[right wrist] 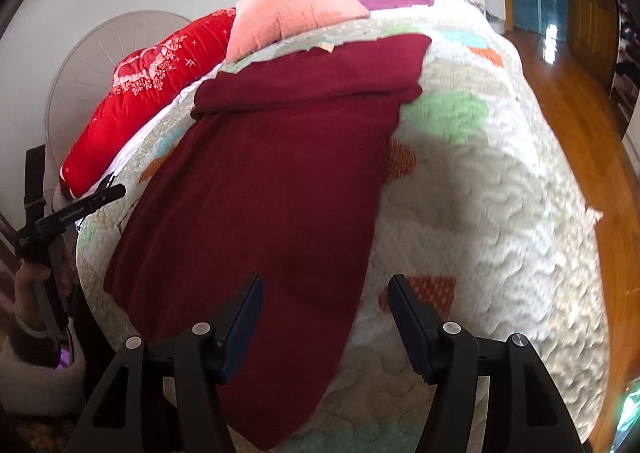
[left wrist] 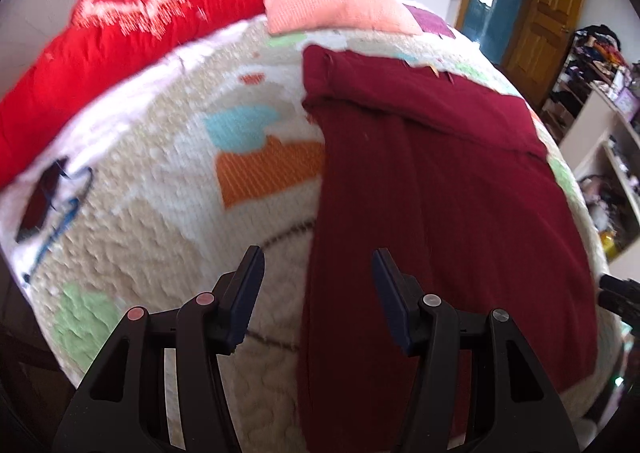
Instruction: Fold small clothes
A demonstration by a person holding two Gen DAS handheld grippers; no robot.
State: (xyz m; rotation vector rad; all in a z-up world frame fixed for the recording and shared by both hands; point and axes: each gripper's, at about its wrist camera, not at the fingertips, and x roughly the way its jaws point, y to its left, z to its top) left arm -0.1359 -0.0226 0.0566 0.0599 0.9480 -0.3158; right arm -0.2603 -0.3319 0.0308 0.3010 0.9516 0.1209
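A dark red garment [left wrist: 432, 213] lies flat and lengthwise on the patterned quilt [left wrist: 160, 245], its far end folded over into a band. It also shows in the right wrist view [right wrist: 272, 189]. My left gripper [left wrist: 318, 265] is open and empty, hovering above the garment's left edge near its close end. My right gripper [right wrist: 326, 291] is open and empty, hovering above the garment's right edge near its close end. The left gripper also shows at the left edge of the right wrist view [right wrist: 68, 217], held by a hand.
A red quilted blanket [left wrist: 120, 49] and a peach pillow [left wrist: 332, 1] lie at the head of the bed. Cluttered shelves [left wrist: 600, 141] stand right of the bed. A wooden floor [right wrist: 580, 101] and wooden doors lie beyond the bed's right side.
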